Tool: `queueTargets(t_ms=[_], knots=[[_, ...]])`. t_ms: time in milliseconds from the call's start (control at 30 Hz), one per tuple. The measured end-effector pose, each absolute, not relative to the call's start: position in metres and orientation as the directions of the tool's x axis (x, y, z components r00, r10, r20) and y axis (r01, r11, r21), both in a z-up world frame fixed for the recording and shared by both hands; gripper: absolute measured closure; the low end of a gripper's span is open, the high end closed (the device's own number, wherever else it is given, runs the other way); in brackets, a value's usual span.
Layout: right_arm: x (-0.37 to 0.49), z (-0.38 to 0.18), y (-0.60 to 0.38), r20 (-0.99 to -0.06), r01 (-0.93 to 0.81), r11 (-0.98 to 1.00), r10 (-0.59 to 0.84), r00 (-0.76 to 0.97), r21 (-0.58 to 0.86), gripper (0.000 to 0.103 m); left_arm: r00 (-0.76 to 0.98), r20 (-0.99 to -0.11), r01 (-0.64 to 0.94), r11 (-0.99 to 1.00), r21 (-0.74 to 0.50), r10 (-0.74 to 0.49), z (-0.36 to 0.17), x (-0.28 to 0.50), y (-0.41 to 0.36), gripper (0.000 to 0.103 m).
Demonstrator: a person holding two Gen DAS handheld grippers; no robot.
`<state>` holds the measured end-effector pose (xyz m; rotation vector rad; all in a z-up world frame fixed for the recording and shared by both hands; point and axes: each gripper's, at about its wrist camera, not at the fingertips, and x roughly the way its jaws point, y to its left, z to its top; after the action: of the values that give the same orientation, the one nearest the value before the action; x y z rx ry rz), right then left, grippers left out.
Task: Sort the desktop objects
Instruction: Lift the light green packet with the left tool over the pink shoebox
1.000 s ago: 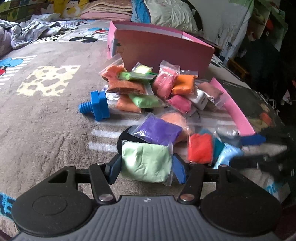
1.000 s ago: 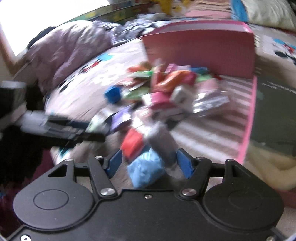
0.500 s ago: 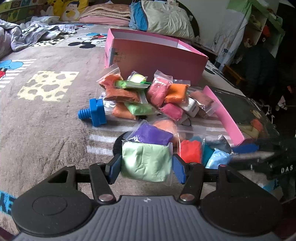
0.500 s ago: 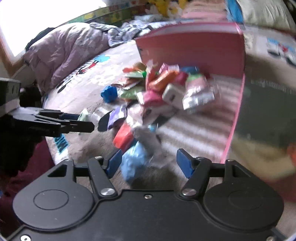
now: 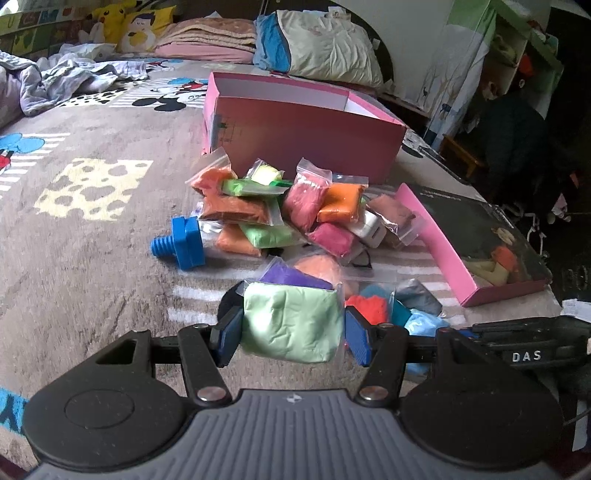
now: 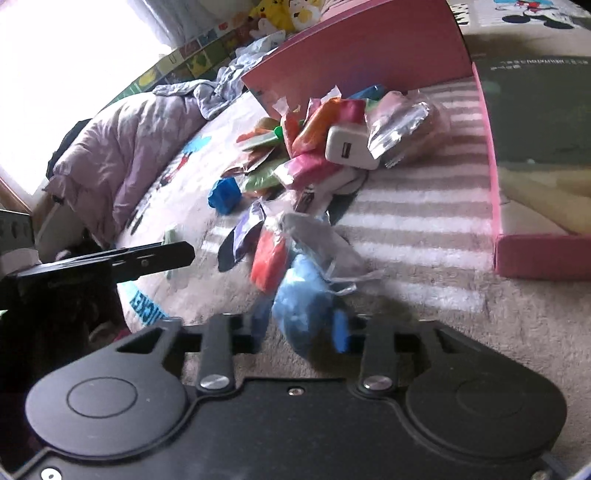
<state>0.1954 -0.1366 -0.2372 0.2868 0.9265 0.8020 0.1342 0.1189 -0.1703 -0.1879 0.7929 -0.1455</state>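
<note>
Left wrist view, and we're low over a brown plush blanket (image 5: 92,258) printed with cartoon mice, stripes and a yellow cheese patch: a bed, by the look of the pillow (image 5: 325,48) and folded blankets at the top of the frame. Yellow plush toys (image 5: 122,18) sit in the upper left, a green shelf unit (image 5: 517,55) in the upper right. The left claw (image 5: 293,330) is clenched on a pale green clay bag (image 5: 291,325), blue pads pressing both its sides, at the lower centre. Beyond it, mid-frame, lies the heap of coloured clay bags (image 5: 295,210), a blue plastic bolt (image 5: 181,242) at its left and the open pink box (image 5: 303,122) just behind. The box's lid (image 5: 461,236) lies at the right. Readable writing: "DAS" in white on the other tool, lower right.

Right wrist view: a rumpled lilac duvet (image 6: 122,158) fills the left by a bright window. The right claw (image 6: 301,328) has its blue pads close on either side of a light blue clay bag (image 6: 301,302); motion blur, so I cannot tell whether it grips. A white USB charger (image 6: 351,147) rests on the heap, upper centre. Blue letters on the blanket's edge, lower left, are too cut off to read.
</note>
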Motion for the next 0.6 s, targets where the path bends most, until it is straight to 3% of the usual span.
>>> queueTargets(t_ms=[100,600], knots=[[0.191,-0.232,-0.14,-0.582,-0.51,0.671,0.734,0.351,0.538,0.082,0.691,-0.697,0.056,0.975,-0.213,-0.192,-0.17,0.14,0.117,0.046],[0.191,-0.222,-0.191,-0.511,-0.453,0.66,0.751,0.419,0.599,0.084,0.752,-0.642,0.054,0.985,-0.165,-0.149,-0.129,0.199,0.117,0.046]])
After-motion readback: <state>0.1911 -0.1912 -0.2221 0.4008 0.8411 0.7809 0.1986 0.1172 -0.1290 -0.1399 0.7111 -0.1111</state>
